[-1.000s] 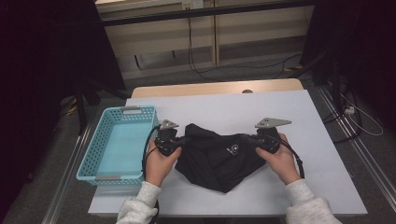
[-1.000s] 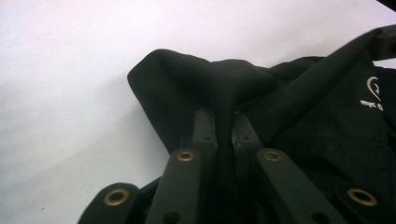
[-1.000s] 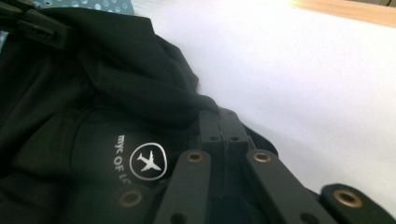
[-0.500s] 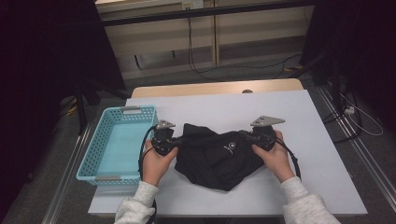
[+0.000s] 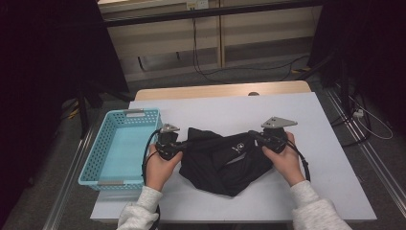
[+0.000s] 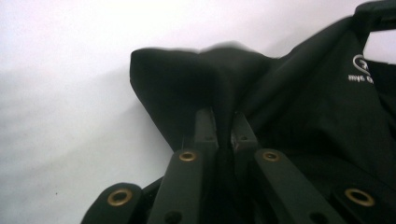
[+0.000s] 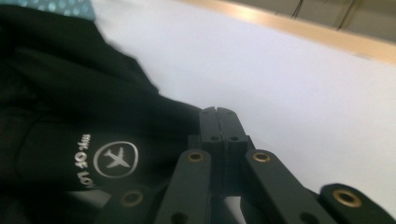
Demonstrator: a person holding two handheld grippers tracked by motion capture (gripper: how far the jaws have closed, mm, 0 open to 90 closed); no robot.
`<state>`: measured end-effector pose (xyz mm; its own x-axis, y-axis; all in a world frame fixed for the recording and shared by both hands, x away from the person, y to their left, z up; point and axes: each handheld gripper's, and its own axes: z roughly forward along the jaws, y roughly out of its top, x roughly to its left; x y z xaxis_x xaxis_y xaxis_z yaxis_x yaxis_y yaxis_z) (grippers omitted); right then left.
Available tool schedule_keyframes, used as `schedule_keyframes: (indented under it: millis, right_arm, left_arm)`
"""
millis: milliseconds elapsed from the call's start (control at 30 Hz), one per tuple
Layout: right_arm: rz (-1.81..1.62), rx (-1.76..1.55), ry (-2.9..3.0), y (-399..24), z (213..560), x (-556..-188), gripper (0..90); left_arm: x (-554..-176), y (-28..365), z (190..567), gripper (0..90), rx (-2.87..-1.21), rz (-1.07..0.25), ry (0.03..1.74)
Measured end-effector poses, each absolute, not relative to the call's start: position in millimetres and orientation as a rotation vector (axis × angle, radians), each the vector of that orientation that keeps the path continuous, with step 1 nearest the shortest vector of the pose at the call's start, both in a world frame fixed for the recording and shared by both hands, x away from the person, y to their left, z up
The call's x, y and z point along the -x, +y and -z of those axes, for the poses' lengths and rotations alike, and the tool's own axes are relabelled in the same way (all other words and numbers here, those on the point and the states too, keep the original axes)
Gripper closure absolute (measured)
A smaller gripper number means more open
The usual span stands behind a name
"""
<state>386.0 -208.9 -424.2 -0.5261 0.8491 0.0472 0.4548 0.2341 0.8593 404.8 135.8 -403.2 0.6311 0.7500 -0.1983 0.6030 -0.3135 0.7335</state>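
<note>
A black cloth bag [image 5: 222, 160] with a small white printed logo lies crumpled in the middle of the white table [image 5: 230, 108]. My left gripper [image 5: 184, 143] is shut on the bag's left edge, and in the left gripper view the black fabric [image 6: 289, 107] is pinched between the jaws of the gripper [image 6: 219, 115]. My right gripper [image 5: 252, 136] is shut on the bag's right edge. In the right gripper view the right gripper [image 7: 217, 112] has its jaws pressed together beside the fabric's aeroplane logo [image 7: 115, 158]. The top edge of the bag runs between the two grippers.
A light blue perforated basket [image 5: 95, 158] stands at the table's left edge, close to my left hand, and its corner [image 7: 60, 5] shows in the right gripper view. A wooden strip [image 5: 215, 90] borders the far side. Cables [image 5: 364, 120] lie on the floor to the right.
My right gripper has drifted a little to the left, toward the left one, and the bag's top edge has slackened slightly. The left gripper has stayed in place.
</note>
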Motion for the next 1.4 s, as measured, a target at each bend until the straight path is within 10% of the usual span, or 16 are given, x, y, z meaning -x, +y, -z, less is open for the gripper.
schedule_keyframes:
  millis: [267, 533, 1400]
  right_arm:
    - [-1.275, -1.202, 2.027, -222.2, 417.3, -391.3, 88.7]
    - [-1.237, -1.233, 2.067, -214.8, 426.0, -386.6, 63.3]
    - [-1.213, -1.506, 2.102, -197.7, 461.8, -394.7, 44.9]
  left_arm:
    - [-404.2, 130.3, 402.6, 85.7, -2.025, -0.263, 1.046]
    - [-407.2, 142.3, 403.1, 85.7, -2.027, -0.291, 1.1]
    - [-405.3, 135.8, 406.1, 84.5, -2.045, -0.261, 1.062]
